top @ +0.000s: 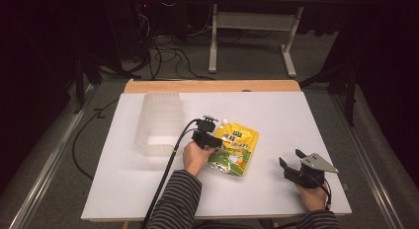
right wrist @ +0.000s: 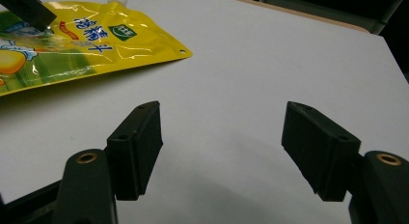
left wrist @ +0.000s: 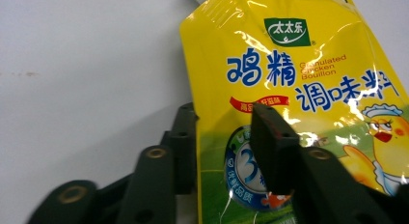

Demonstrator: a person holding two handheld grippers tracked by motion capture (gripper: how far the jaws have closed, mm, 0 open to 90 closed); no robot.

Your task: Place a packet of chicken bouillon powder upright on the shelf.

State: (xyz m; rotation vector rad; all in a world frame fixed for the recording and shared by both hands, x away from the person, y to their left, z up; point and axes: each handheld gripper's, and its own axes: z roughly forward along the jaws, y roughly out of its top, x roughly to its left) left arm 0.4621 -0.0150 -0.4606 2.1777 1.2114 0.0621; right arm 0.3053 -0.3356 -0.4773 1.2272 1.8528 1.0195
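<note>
Left tool (left wrist: 224, 147) straddles left edge of glossy yellow chicken-bouillon spout pouch (left wrist: 308, 89), jaws apart, not yet clamped. Pouch lies flat mid white table (top: 276, 105). Step looks like grasp; next: close on edge. Right tool (right wrist: 222, 147) released, idle, well apart.

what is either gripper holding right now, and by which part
The left gripper straddles the yellow pouch at its side edge; a firm clamp cannot be told. The right gripper is open, empty.

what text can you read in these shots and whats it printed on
All on the yellow pouch:
"太太乐" in the green logo
"鸡精" in blue
"Granulated Chicken Bouillon" in small orange type
"调味料" in blue
"3" in the blue circle, partly hidden by a jaw
Red banner text: too blurred to read
</note>
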